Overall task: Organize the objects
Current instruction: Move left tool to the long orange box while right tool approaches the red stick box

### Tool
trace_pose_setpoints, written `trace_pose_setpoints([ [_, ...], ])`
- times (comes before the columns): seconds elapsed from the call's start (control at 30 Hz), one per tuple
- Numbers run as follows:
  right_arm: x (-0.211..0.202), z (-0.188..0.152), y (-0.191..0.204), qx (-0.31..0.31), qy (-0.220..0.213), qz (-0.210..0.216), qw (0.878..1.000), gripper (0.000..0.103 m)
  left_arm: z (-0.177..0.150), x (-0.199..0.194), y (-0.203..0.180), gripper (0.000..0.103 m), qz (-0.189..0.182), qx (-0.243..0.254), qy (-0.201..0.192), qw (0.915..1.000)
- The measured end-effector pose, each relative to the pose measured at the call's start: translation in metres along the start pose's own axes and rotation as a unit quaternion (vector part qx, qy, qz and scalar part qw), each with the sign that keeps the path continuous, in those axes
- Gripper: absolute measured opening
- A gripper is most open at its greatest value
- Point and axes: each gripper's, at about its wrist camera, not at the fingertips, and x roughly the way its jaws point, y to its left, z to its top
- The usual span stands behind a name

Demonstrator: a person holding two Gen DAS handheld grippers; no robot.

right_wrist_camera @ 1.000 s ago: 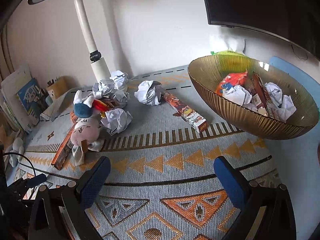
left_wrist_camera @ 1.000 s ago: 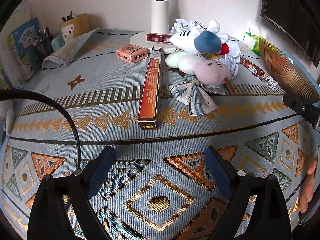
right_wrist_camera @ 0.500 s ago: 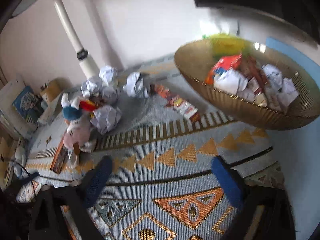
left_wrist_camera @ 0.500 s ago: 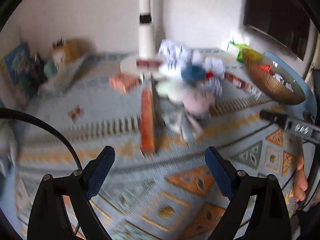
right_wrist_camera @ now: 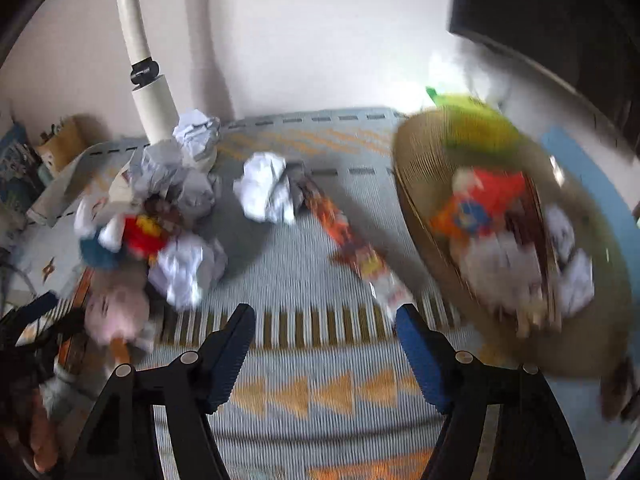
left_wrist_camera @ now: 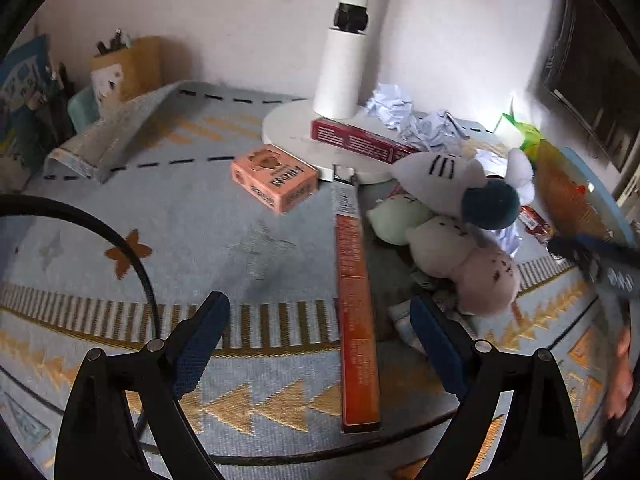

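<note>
Left gripper (left_wrist_camera: 316, 328): jaws stayed wide, held nothing. Moved closer to the long orange box (left_wrist_camera: 356, 304) than a second before; box now lay between the two jaws, not touched, its near end low in the gap. Pile of soft toys (left_wrist_camera: 464, 236) sat just past the right jaw, much nearer than before. Small pink box (left_wrist_camera: 274, 178) ahead and a bit left of the jaws, near the white lamp base (left_wrist_camera: 296, 136). Patterned cloth (left_wrist_camera: 240, 248) under everything.

Right gripper (right_wrist_camera: 324, 332): jaws closing, narrower than a second ago, nothing between them but cloth. Picture very blurry. Gold bowl (right_wrist_camera: 420, 208) full of things, off past the right jaw, bigger and closer than before. Snack wrapper (right_wrist_camera: 352, 244) ahead, its near end right by the right jaw tip. Crumpled paper ball (right_wrist_camera: 266, 192) straight ahead, farther off. Toys and more paper off past the left jaw.
</note>
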Motion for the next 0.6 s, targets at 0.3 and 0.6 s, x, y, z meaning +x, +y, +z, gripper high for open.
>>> trace_pose_setpoints([
  [0.3,0.042,0.025,0.031,0.001,0.003,-0.065,0.998,0.068,-0.005,-0.002,-0.011,0.091,0.034,0.035,-0.009,0.9988],
  [0.6,0.059,0.033,0.013,0.068,-0.011,-0.102,0.992,0.066,-0.003,0.001,0.000,0.091,0.021,0.006,-0.003,0.9997],
])
